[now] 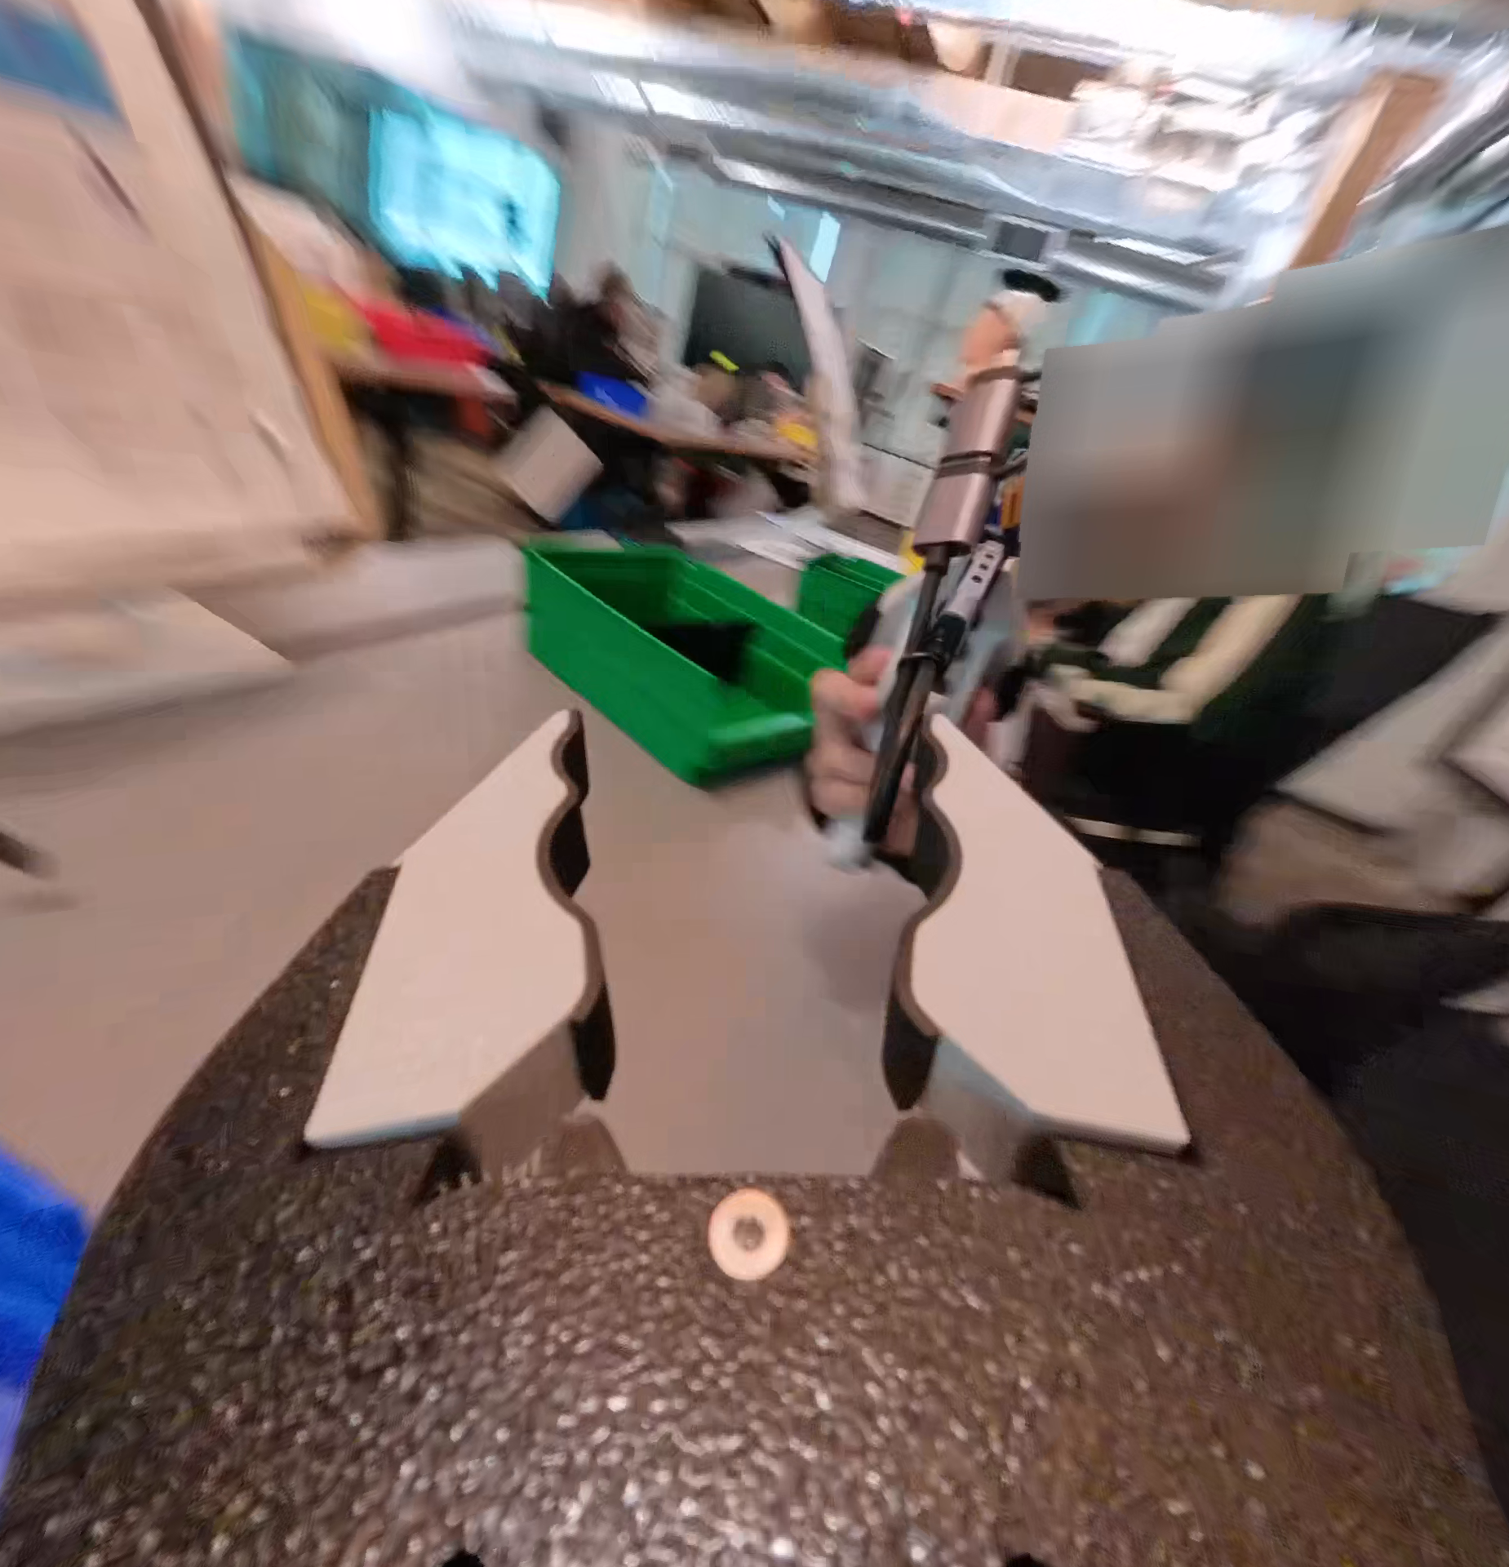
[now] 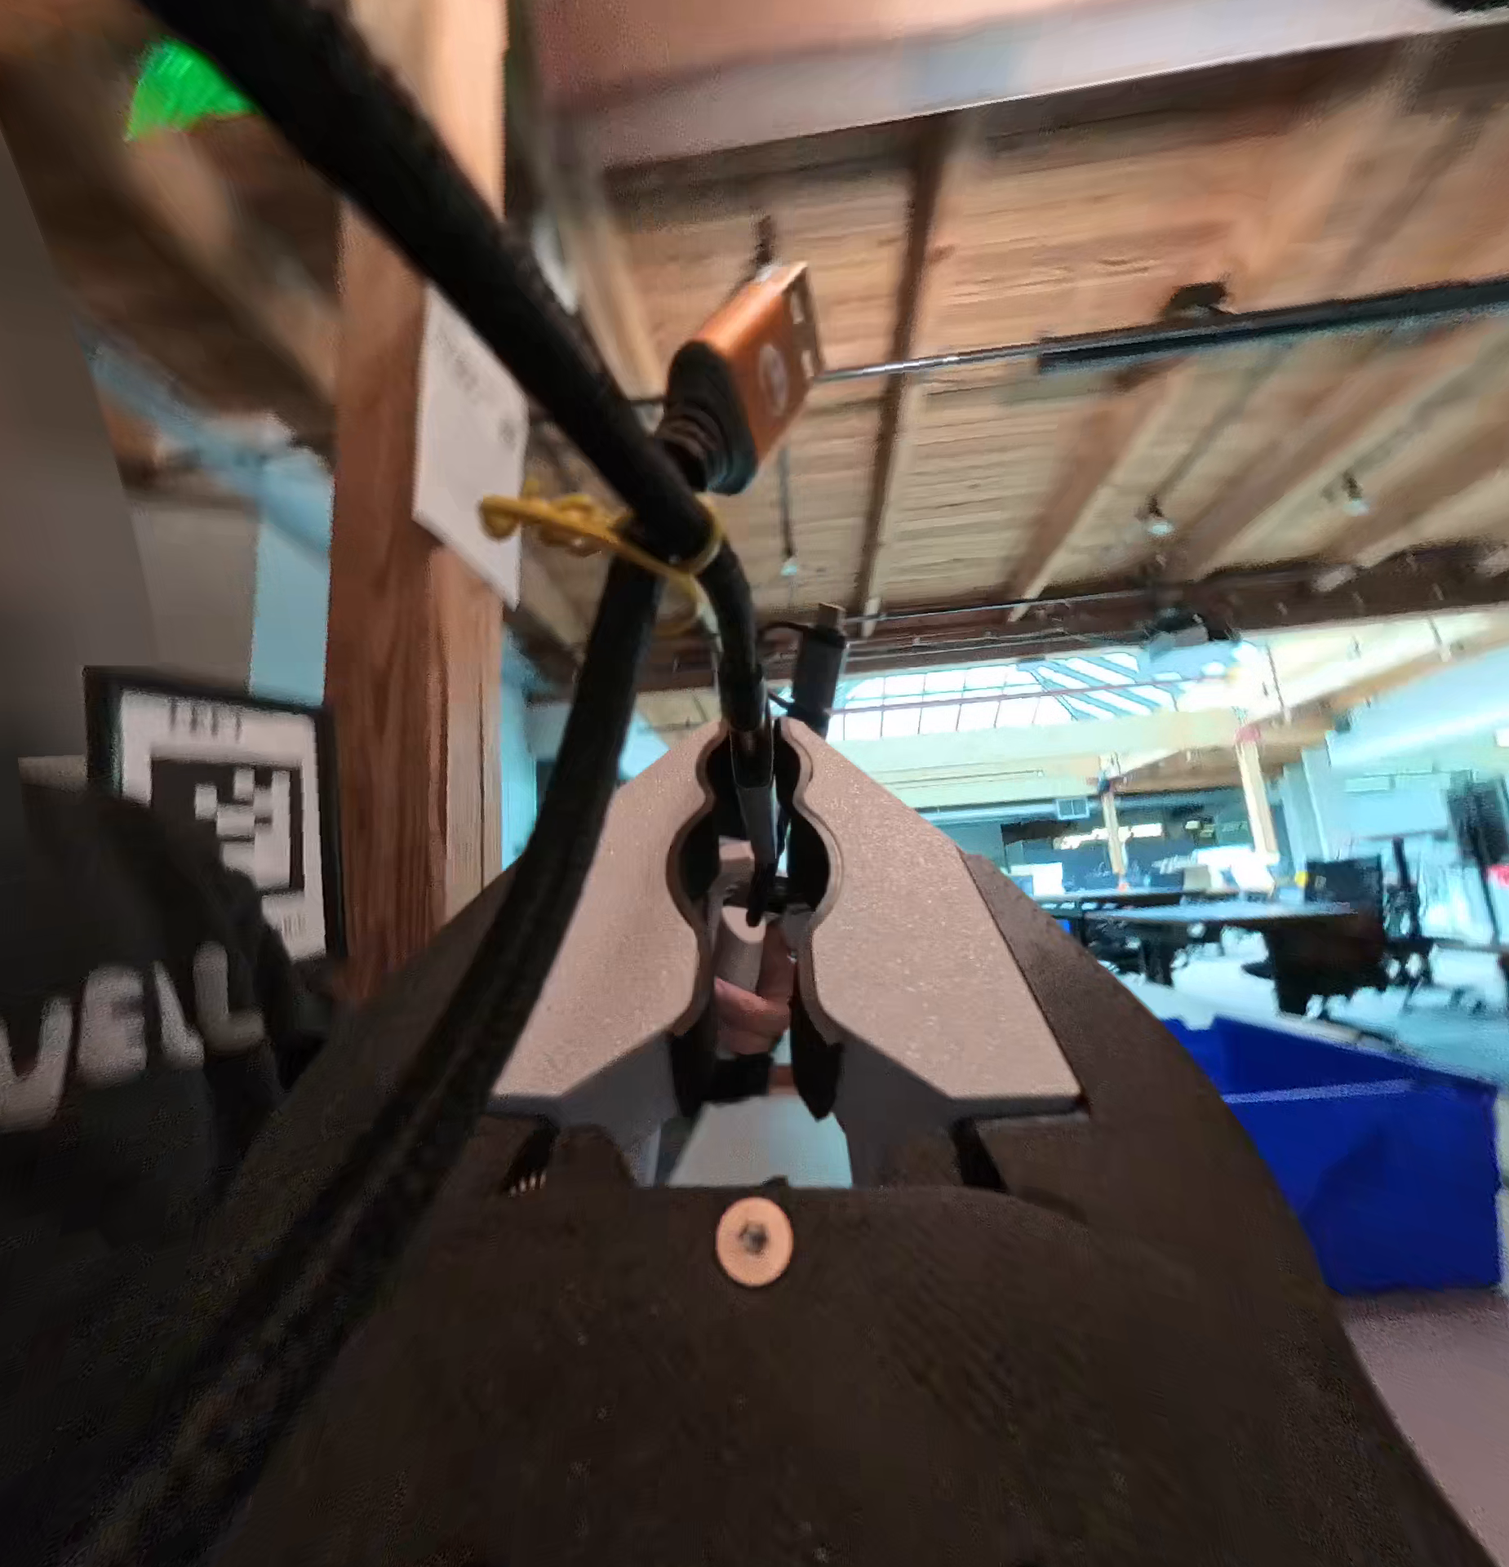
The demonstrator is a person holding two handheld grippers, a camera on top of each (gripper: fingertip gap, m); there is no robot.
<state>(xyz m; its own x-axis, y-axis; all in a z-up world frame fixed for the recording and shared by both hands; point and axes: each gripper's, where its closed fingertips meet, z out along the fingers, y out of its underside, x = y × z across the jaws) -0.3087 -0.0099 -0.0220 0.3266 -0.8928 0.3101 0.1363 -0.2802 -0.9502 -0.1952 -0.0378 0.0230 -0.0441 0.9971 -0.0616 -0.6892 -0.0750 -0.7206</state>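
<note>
My left gripper [image 1: 755,729] is open and empty, low over a grey table [image 1: 183,848]. Just off its right fingertip, a hand [image 1: 840,746] holds a black cable [image 1: 899,746] with grey metal connectors [image 1: 963,475] pointing up. A green bin [image 1: 649,670] stands just beyond the fingertips. My right gripper [image 2: 759,738] points upward and is shut on a black braided cable [image 2: 738,627]. The cable is bundled with a yellow twist tie [image 2: 581,526] and ends in an orange connector [image 2: 759,365]. A hand [image 2: 746,1017] shows behind the fingers.
A second green bin [image 1: 844,585] stands farther back. A blue bin [image 2: 1370,1145] sits to the right. A wooden post [image 2: 411,721] rises at left with a white paper [image 2: 471,441] on it. A person in a dark top [image 2: 98,1060] is close on the left. Something blue [image 1: 13,1229] is at the lower left. Spacing between my two grippers at the tips: around 12 cm.
</note>
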